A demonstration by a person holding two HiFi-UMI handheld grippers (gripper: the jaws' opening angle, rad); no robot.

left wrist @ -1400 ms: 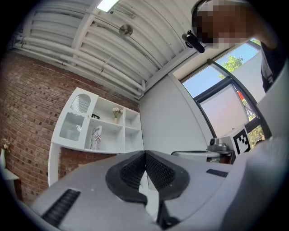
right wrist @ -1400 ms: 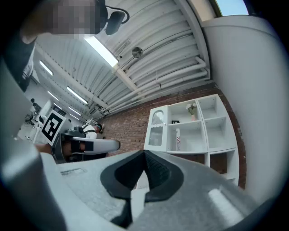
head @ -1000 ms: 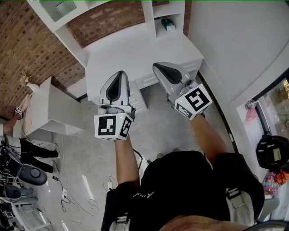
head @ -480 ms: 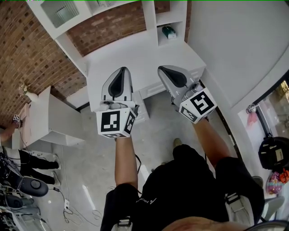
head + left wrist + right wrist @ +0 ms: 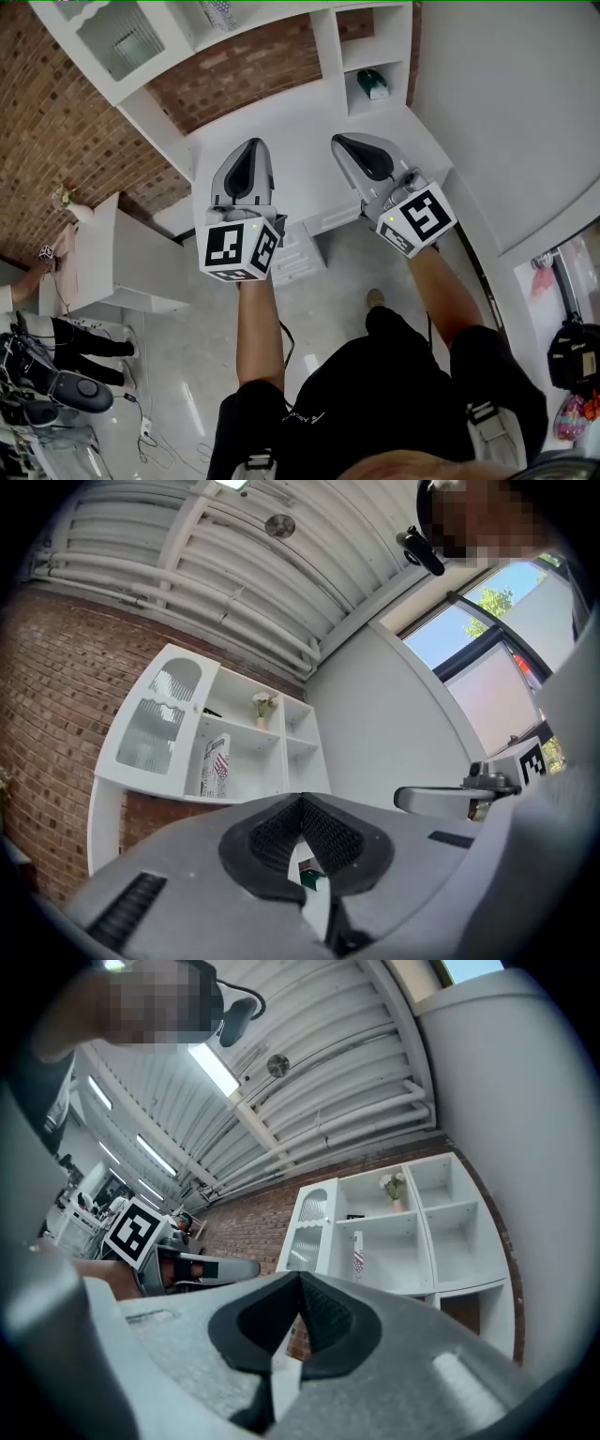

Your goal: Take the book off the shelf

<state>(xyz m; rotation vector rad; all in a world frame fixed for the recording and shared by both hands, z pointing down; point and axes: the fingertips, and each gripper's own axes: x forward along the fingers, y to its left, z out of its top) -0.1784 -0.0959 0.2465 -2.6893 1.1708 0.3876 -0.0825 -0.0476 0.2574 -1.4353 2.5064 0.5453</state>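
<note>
Left gripper (image 5: 302,803): clenched, its dark ribbed pads meeting tip to tip with nothing between them. It is held out in front of the shelf (image 5: 284,752) and below it, well apart from it.
Right gripper (image 5: 300,1283): also clenched and empty, pads together at the tips. It is level with the left gripper, on the side towards the shelf's right column.
Book (image 5: 216,766): stands upright on the lower board of the shelf's middle column, towards the left side of that compartment. Neither gripper touches it.
Vase (image 5: 262,708): small, with a sprig in it, on the board above the book in the same column.
Glass door (image 5: 159,719): closes off the shelf's left column.
Green thing (image 5: 373,82): lies in a low open compartment of the shelf's right column. What it is cannot be told.
Desk top (image 5: 281,117): white, directly under the shelf; in the head view both grippers hang over its front edge.
Brick wall (image 5: 56,112): behind the shelf and to its left.
</note>
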